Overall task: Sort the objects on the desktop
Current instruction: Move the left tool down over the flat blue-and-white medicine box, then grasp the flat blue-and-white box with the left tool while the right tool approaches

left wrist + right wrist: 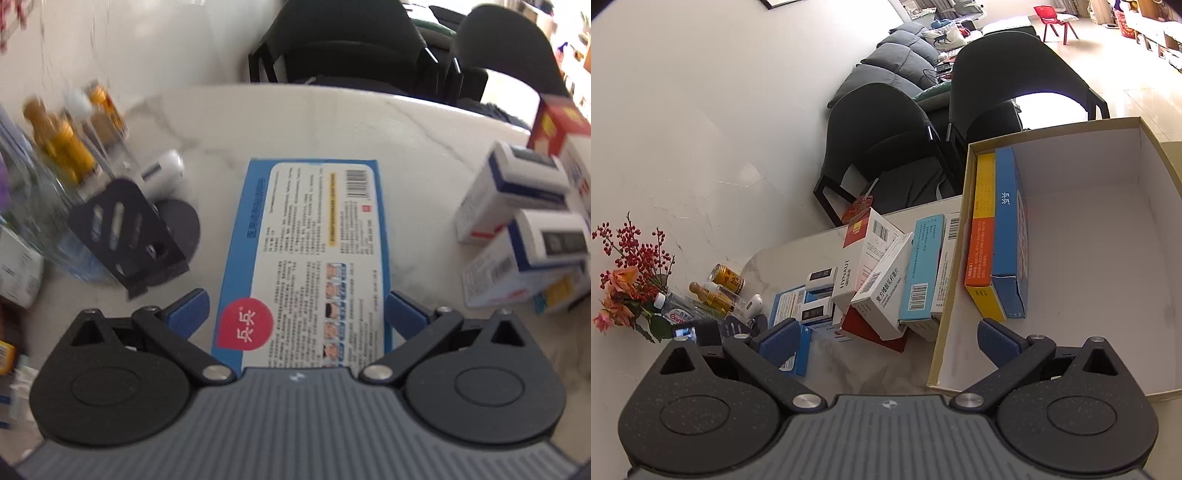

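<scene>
Our left gripper point(297, 314) is wide open, with the blue box point(306, 254) lying flat on the table right between its fingers. The box's long side points straight ahead of us, so we think we only need to squeeze. Our right gripper point(886, 338) is open and holds nothing; the big tray point(1108, 229) sits ahead on its right.

Two boxes point(997, 236) are stood inside the big tray point(1145, 221). Two dark chairs point(879, 147) are seen past the table's point(783, 258) far edge. Two grippers point(886, 339) are seen.
</scene>
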The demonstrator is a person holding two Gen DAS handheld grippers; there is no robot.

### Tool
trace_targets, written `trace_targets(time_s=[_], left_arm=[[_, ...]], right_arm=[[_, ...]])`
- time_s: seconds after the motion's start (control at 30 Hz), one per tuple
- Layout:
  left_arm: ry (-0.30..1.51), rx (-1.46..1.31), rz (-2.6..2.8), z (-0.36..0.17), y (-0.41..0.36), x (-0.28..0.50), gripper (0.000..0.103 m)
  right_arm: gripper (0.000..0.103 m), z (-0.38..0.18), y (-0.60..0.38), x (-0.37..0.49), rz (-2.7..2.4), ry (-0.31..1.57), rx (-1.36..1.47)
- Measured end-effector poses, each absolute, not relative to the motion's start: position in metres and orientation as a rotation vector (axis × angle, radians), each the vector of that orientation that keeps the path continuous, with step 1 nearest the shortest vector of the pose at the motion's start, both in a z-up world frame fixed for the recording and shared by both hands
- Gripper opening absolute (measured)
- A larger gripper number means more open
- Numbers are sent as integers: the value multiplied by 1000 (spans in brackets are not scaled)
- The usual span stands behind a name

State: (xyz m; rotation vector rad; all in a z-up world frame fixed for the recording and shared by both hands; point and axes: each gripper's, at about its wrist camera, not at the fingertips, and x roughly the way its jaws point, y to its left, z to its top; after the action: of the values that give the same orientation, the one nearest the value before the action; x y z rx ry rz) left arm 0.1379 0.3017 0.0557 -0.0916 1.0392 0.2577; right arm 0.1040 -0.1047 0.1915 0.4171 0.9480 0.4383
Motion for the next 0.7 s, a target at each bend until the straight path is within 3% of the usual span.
trace_targets(time_s=[0.23, 0.5, 0.7], left_arm=[[1052, -340, 180, 39, 329, 133, 103], [1099, -275, 87, 42, 301, 119, 103], [1103, -201, 115, 55, 301, 121, 103]], right_arm=[[102, 184, -103, 105, 436, 972, 434], [101, 156, -34, 93, 690, 1055, 385], [81, 111, 35, 92, 822, 1116, 240]])
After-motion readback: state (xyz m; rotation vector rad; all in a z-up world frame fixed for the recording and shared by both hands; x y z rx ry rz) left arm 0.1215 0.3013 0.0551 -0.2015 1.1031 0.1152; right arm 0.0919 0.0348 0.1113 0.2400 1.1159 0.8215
